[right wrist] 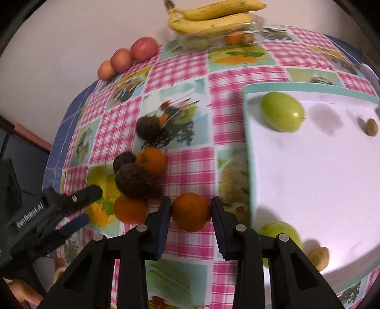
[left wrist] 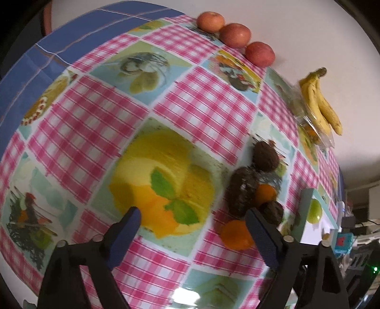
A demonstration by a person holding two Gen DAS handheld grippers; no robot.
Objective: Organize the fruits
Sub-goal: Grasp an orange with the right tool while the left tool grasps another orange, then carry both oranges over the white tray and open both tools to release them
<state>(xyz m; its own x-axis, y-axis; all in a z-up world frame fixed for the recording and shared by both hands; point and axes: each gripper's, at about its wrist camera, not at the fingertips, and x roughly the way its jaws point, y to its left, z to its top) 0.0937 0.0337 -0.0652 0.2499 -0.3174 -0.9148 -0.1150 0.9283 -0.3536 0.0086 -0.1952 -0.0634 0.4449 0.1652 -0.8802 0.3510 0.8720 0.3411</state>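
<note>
An orange [right wrist: 191, 211] rests on the checked tablecloth with my right gripper [right wrist: 191, 215] shut on it, a pad against each side. Beside it lie two more oranges [right wrist: 152, 160] [right wrist: 129, 209] and three dark hairy fruits [right wrist: 135, 180] in a cluster. To the right is the white tray [right wrist: 247, 142] with a teal rim, holding two green fruits [right wrist: 281, 111] and two small tan fruits [right wrist: 371, 127]. My left gripper [left wrist: 194, 221] hovers open over the cloth, left of the dark fruits [left wrist: 242, 190] and an orange [left wrist: 236, 234], holding nothing; the left gripper [right wrist: 86, 205] also shows at the left of the right wrist view.
Three red apples [right wrist: 121, 59] line the far table edge by the wall. Bananas [right wrist: 213, 16] rest on a clear plastic container [right wrist: 213, 39] at the back. A hand [right wrist: 23, 294] shows at the lower left. The table's blue edge [right wrist: 57, 147] drops off on the left.
</note>
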